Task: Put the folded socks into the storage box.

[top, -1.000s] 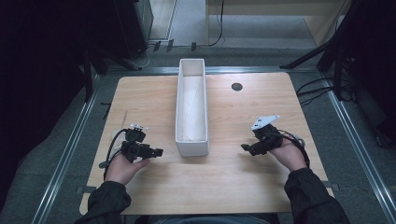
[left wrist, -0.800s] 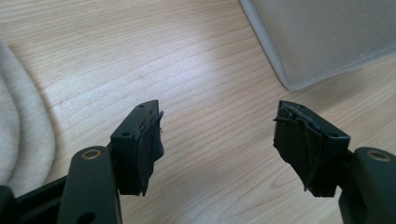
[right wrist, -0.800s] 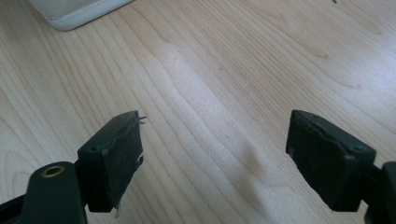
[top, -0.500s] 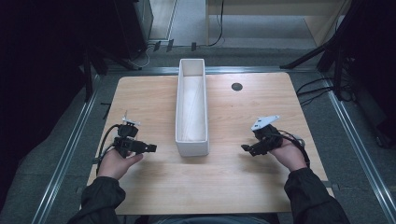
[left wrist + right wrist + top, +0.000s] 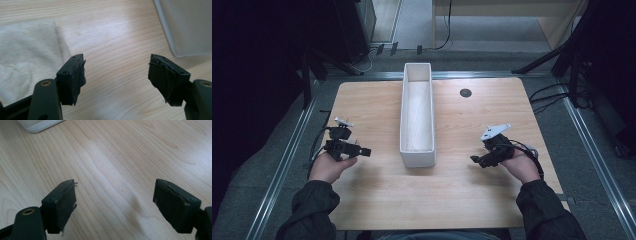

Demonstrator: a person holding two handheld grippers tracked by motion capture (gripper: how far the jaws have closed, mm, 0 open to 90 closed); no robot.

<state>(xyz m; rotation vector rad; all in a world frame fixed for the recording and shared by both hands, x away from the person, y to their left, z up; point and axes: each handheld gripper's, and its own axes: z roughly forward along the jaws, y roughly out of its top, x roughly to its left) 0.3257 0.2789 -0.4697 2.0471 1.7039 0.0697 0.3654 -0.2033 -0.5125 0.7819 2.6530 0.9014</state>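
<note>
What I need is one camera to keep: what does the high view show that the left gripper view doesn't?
High view: the whole white tray, a black table hole, the right hand-held gripper. Left gripper view: jaw pads close up, and a pale patch I cannot identify. Both: the wooden table, the tray's near end, the left hand-held gripper, whose jaws have just been opening, nothing between them.

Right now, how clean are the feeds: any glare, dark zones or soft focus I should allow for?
High view: table evenly lit, surroundings nearly black, white tray bright but readable. Left gripper view: a washed-out pale patch on the wood at left, the tray corner soft, left gripper jaws sharp. Right gripper view: wood grain crisp, a soft shadow between the right gripper jaws.
</note>
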